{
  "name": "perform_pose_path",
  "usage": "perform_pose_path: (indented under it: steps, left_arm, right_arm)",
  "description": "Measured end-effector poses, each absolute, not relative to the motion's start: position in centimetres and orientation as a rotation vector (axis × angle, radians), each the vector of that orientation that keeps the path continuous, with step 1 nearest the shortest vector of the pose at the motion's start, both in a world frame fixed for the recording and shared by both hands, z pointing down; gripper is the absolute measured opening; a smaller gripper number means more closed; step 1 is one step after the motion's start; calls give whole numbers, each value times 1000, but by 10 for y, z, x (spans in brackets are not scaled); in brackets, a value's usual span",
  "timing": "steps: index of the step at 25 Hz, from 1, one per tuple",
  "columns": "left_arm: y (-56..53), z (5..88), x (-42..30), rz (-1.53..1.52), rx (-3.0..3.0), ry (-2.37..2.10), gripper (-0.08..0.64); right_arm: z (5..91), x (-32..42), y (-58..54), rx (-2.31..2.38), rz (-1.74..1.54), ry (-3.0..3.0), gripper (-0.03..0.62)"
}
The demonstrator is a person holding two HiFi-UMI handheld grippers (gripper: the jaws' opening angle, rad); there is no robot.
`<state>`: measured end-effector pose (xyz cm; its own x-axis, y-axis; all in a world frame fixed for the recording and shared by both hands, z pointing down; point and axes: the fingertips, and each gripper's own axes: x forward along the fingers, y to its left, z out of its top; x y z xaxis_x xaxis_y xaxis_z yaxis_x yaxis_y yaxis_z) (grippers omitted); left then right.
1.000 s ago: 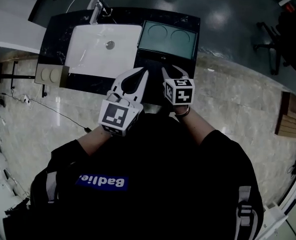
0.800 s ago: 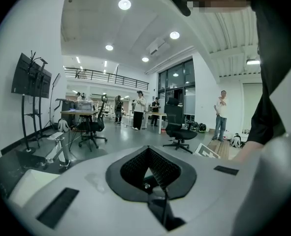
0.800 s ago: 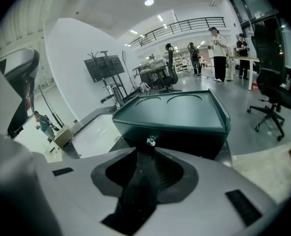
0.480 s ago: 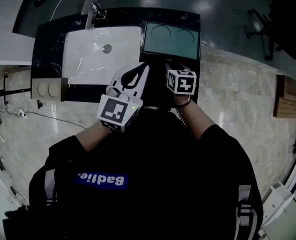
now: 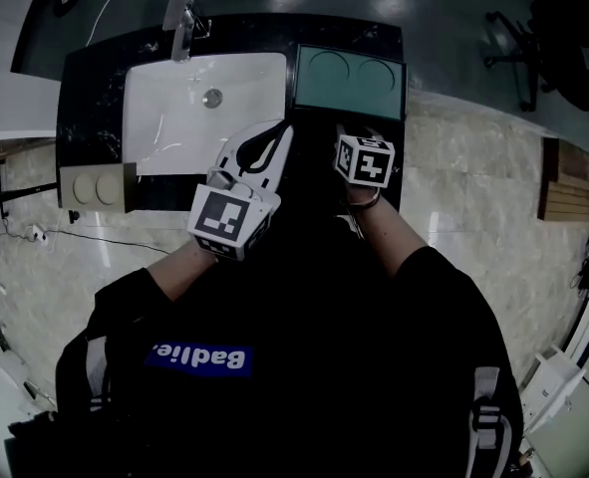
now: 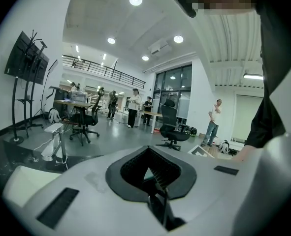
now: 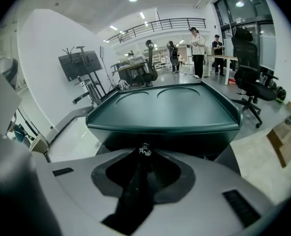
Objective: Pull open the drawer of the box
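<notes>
The box (image 5: 351,78) is dark teal with two round recesses on its lid; it stands on the black counter (image 5: 93,78) to the right of the sink. In the right gripper view the box (image 7: 170,107) fills the middle, and a small silvery drawer knob (image 7: 145,149) sits on its dark front. My right gripper (image 7: 144,154) has its jaws together around that knob; in the head view the right gripper (image 5: 348,131) reaches the box's front edge. My left gripper (image 5: 276,133) hovers shut over the counter beside the sink; the left gripper (image 6: 149,152) points out into the room and holds nothing.
A white sink (image 5: 174,98) with a faucet (image 5: 179,13) takes up the counter's left part. Office chairs (image 5: 533,38) stand beyond on the right, and a wooden pallet (image 5: 563,182) lies on the floor. Several people (image 6: 134,107) stand far off among desks.
My right gripper has moved forward, closer to the box's front. The left gripper stays beside the sink. The head view has shifted slightly.
</notes>
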<state>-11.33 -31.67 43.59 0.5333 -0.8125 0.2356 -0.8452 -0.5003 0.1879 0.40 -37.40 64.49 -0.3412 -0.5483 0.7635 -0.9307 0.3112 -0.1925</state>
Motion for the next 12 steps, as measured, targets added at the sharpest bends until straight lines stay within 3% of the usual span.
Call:
perform_pose_path:
  steps: [12]
  left_arm:
    - [-320,440,-124,153,2529,-1369,0]
  right_arm:
    - [645,5,-374,1373,870,-1966,75]
